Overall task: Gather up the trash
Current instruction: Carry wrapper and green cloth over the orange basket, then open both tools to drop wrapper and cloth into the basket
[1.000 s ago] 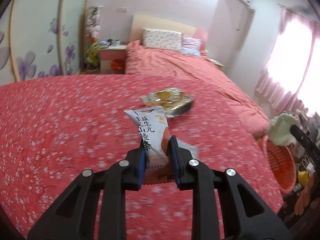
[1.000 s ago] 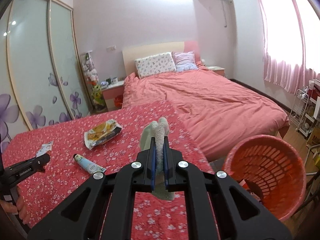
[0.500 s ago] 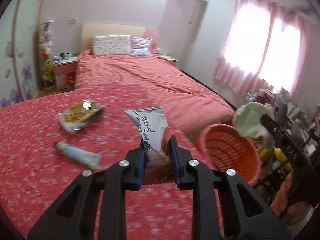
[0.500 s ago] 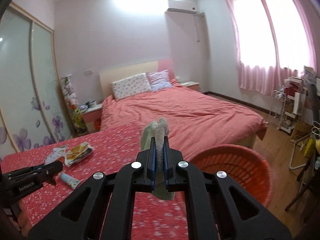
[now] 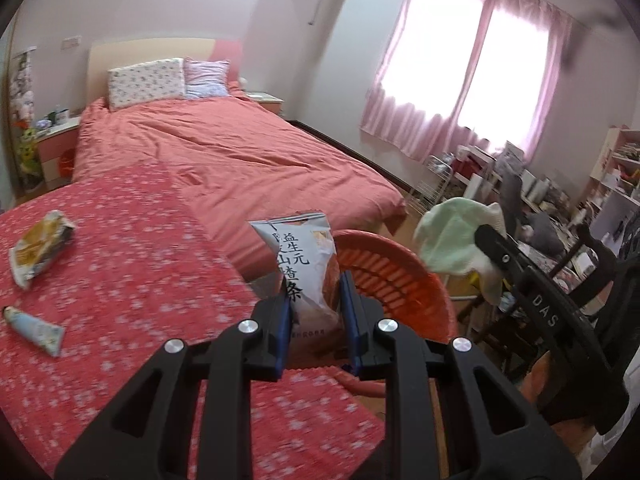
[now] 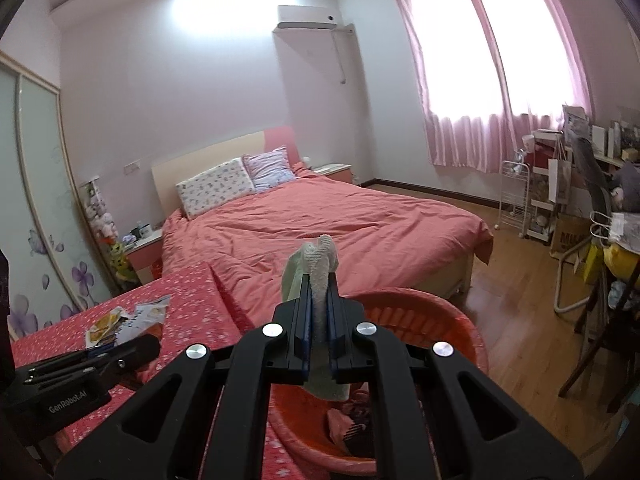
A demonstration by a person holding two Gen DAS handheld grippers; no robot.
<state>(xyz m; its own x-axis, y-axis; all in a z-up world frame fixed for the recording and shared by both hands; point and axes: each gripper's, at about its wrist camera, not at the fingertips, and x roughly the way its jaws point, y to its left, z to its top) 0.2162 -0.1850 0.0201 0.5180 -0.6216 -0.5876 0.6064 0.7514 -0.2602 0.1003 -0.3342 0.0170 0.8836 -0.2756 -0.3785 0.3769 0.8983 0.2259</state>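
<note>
My left gripper (image 5: 314, 294) is shut on a grey snack packet (image 5: 306, 268) with Chinese lettering, held upright over the near rim of the orange basket (image 5: 404, 280). My right gripper (image 6: 318, 292) is shut on a pale green cloth (image 6: 316, 268) above the same orange basket (image 6: 432, 320), which holds some scraps. In the left wrist view the right gripper's arm and the green cloth (image 5: 456, 240) hang beyond the basket. A yellow snack wrapper (image 5: 40, 246) and a small light-blue tube (image 5: 34, 326) lie on the red flowered tablecloth (image 5: 132, 280).
A bed with a salmon-pink cover (image 6: 320, 232) lies behind the table. A wire rack (image 6: 516, 196), chairs and cluttered shelves (image 5: 560, 216) stand at the right by the pink curtains. Wooden floor (image 6: 516, 280) shows beside the basket.
Both grippers have swung right, from over the table towards the orange basket. The packet and the cloth stay gripped; the wrapper and tube have slid to the left of the view.
</note>
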